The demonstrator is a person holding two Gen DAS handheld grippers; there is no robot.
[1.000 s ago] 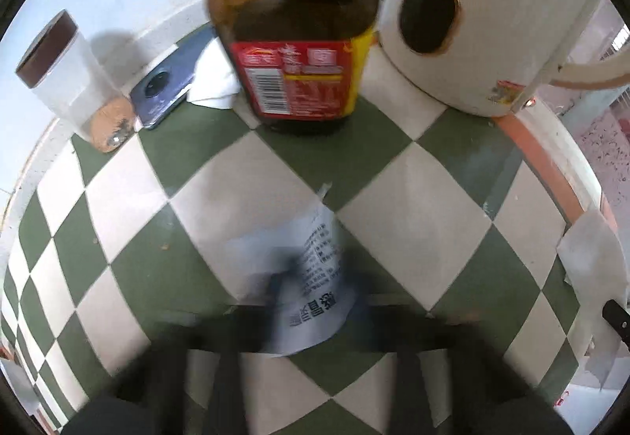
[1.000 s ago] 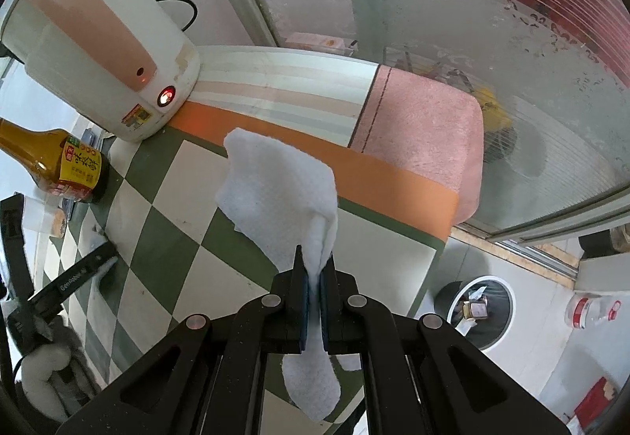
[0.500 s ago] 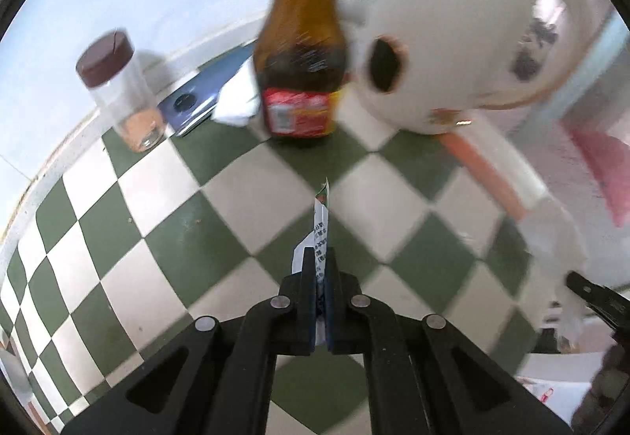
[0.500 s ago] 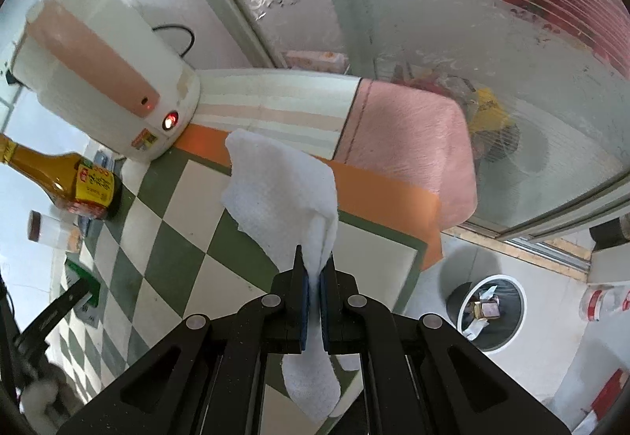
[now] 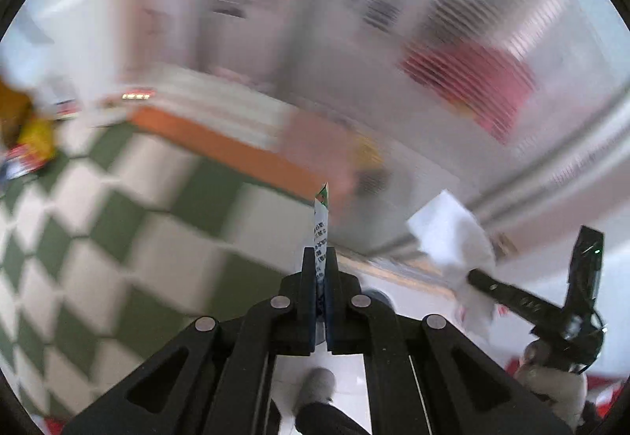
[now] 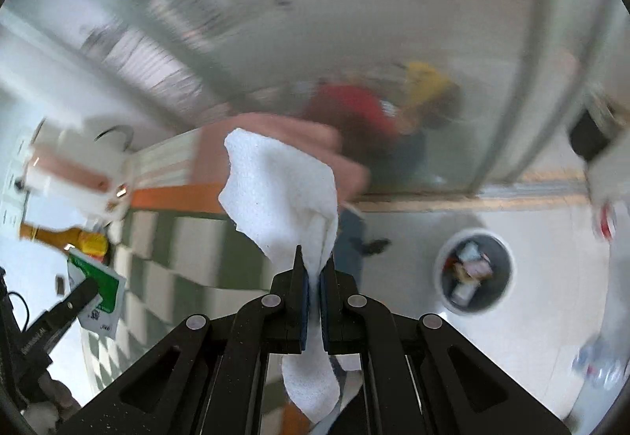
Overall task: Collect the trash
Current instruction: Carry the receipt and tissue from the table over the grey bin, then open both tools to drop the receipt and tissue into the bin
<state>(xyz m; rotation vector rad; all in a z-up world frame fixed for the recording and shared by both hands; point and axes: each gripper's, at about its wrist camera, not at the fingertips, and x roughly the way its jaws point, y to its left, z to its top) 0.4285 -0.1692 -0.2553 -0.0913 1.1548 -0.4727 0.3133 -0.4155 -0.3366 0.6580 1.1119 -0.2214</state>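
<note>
My left gripper point(image 5: 319, 258) is shut on a thin printed wrapper point(image 5: 321, 222) with a green corner, held edge-on in the air past the table's edge. The wrapper also shows flat in the right wrist view point(image 6: 96, 287), at the left. My right gripper point(image 6: 313, 265) is shut on a white paper tissue point(image 6: 283, 195), which hangs above and below the fingers. That tissue also shows in the left wrist view point(image 5: 456, 238), at the right. A round trash bin point(image 6: 474, 271) with litter inside stands on the white floor, to the lower right of my right gripper.
The green-and-white checked table point(image 5: 130, 222) with an orange border lies to the left. A brown sauce bottle point(image 6: 65, 238) and a white-pink appliance point(image 6: 75, 175) stand on it. A frosted glass door point(image 5: 393, 61) fills the background. Both views are motion-blurred.
Both grippers swung right, away from the table and toward the floor. The bin has come nearer the middle of the right wrist view. Both still hold their items.
</note>
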